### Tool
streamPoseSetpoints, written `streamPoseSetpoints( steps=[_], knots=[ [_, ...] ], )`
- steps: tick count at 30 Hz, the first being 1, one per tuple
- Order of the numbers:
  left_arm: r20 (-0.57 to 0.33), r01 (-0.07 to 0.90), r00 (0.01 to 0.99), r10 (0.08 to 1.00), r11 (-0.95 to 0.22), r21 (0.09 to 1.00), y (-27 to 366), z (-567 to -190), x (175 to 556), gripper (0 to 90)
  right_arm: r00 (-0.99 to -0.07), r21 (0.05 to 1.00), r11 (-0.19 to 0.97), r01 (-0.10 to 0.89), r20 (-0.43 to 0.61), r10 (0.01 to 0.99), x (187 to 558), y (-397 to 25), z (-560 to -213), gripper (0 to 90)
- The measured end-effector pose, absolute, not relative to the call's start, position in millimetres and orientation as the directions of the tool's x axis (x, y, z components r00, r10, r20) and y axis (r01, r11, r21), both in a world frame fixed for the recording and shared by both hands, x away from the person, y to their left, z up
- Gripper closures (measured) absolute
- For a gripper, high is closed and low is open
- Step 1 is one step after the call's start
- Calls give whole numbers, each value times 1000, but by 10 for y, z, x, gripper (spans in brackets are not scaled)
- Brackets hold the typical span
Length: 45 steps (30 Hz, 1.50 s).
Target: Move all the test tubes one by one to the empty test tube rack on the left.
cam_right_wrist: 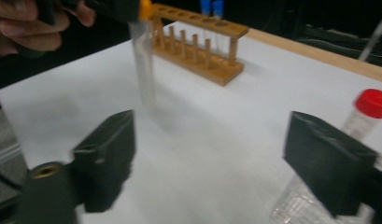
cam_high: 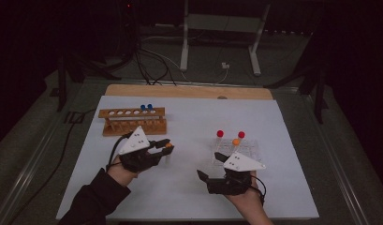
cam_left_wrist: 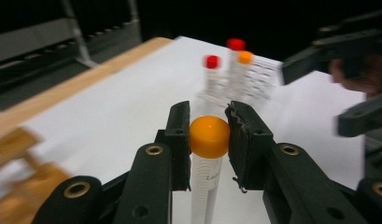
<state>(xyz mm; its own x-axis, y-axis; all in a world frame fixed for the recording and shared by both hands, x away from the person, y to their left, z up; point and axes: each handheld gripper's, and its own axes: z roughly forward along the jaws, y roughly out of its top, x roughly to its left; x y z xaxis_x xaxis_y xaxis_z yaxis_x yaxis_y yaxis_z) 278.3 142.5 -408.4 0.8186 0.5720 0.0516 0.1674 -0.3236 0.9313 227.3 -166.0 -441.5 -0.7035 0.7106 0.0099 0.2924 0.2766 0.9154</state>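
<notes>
The left tongs are clamped on the orange cap of a clear tube, one jaw on each side of the cap, with the tube body hanging straight down below them, so its long axis is vertical and the tube is clear of the desk. In the high view the left tongs and the orange-capped tube sit just in front of the wooden rack, which lies behind and a little to the left of the tongs, near but not touching. The rack's row of holes runs left to right across the desk; two blue-capped tubes already stand toward its right end, and the holes to their left look empty. The coming move likely turns on this: the tube is already upright, so it needs carrying back over an open hole and lowering. The left hand is clearly the nearer one to the rack. The right tongs are apart and hold nothing, hovering just before the clear plastic rack, where two red-capped tubes and one orange-capped one stand.
</notes>
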Motion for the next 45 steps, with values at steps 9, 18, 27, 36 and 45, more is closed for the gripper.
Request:
streamPoseSetpoints(
  steps=[9,18,27,36,45],
  knots=[
    [76,161,701,709,-262,952,1908,-3861,2964,718,-695,928,211,308,68,715,2296,-1811,-4386,0],
    [104,156,595,797,-242,958,2151,-3728,3242,719,-685,936,198,290,59,726,2292,-1849,-4370,0],
    [79,152,506,859,-178,972,2271,-3724,3547,719,-680,937,194,291,60,731,2303,-1878,-4368,0],
    [32,161,462,886,-119,980,2271,-3764,3856,719,-683,937,188,296,70,727,2315,-1899,-4376,0],
    [-3,176,427,904,-80,981,2236,-3922,4078,719,-683,936,183,300,77,726,2323,-1917,-4381,0]
  ],
)
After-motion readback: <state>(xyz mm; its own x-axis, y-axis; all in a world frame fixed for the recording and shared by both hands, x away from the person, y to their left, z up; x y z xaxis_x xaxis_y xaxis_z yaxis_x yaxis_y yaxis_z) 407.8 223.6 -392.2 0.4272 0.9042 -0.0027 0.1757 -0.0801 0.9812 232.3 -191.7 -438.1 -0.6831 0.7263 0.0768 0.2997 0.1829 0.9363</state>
